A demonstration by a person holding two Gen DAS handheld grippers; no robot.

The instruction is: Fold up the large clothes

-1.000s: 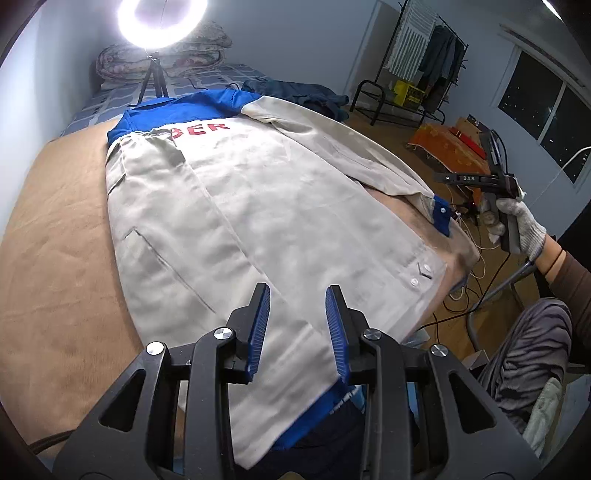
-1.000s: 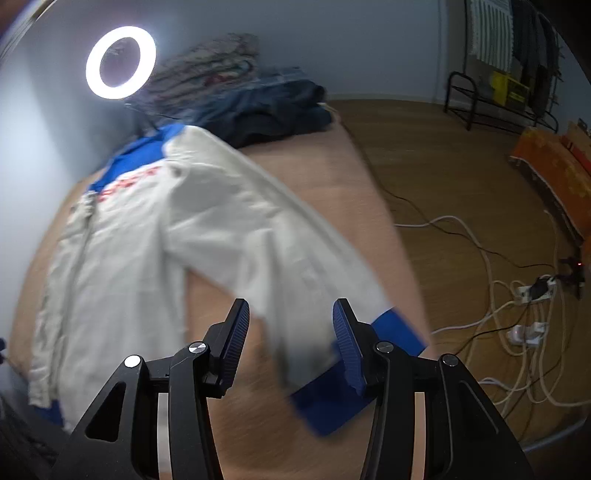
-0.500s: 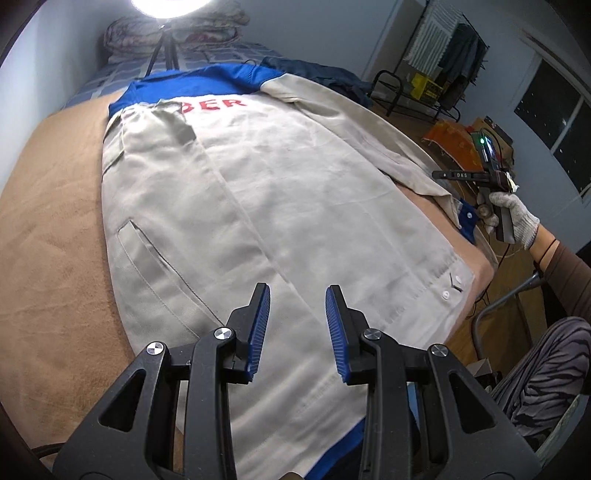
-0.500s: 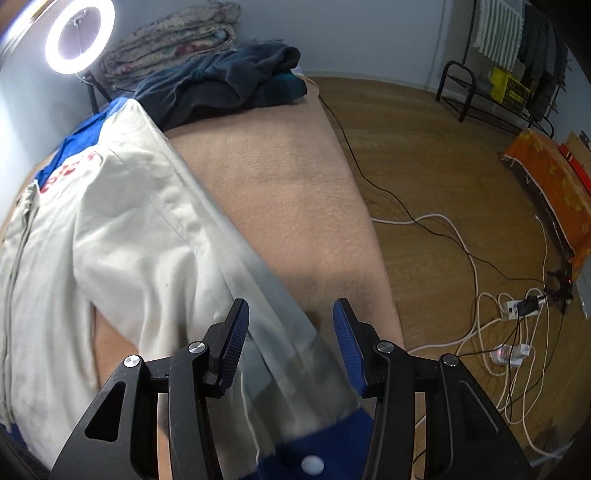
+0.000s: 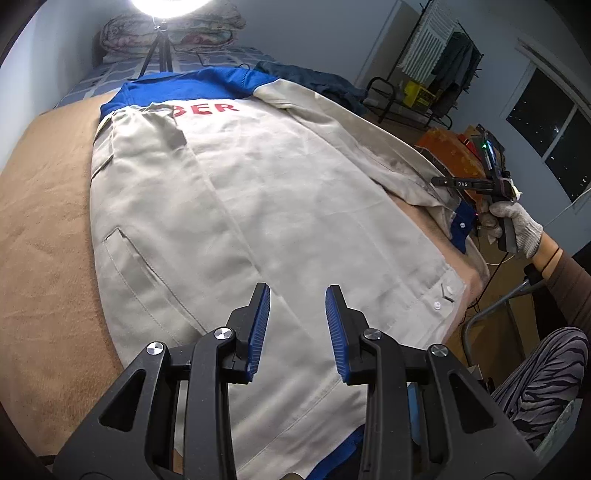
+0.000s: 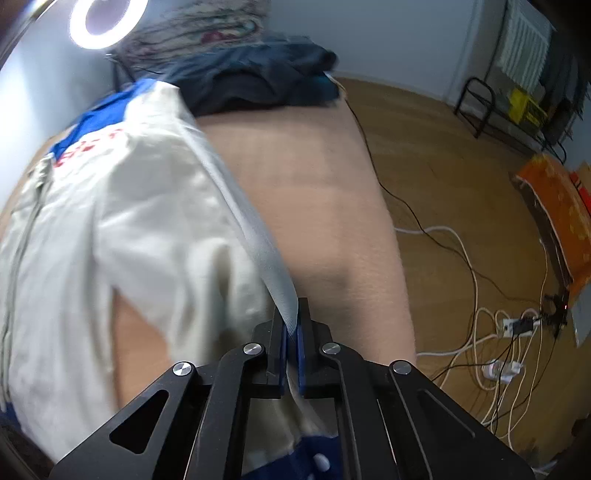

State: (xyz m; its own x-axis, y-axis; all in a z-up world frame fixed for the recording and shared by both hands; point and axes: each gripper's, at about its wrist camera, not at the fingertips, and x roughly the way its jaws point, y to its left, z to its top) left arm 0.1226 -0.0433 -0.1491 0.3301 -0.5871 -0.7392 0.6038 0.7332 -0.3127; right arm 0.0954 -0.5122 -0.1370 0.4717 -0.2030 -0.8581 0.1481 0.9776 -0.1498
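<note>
A: Quick pass. Where's the jacket (image 5: 258, 206)?

B: Beige work jacket, spread back-up on the tan blanket (image 5: 40, 229) over the bed. Blue yoke at the far end, red letters under it. One sleeve (image 5: 122, 177) is folded in over the back on the left side. Blue hem hangs at the near edge.

A: Left gripper (image 5: 297, 328)?

B: Hovers above the lower back panel, jaws part-open, nothing between the blue pads (image 5: 258, 328). Not touching cloth as far as I can tell.

A: Right gripper (image 6: 291, 325)?

B: Jaws have just been closing and are now pinched on the other sleeve (image 6: 258, 236), near the blue cuff (image 6: 306, 461). Fabric edge sits right between the pads. Right wrist view is blurred, but the pinch is plain.

A: Visible from the left view too?

B: Yes, a gloved hand (image 5: 517, 225) holds that gripper at the bed's right edge, by the cuff.

A: Background?

B: Ring light (image 6: 107, 22) at the head of the bed, dark clothes (image 6: 258, 81) piled beside the jacket's shoulder, white cables (image 6: 491, 332) on the wood floor.
</note>
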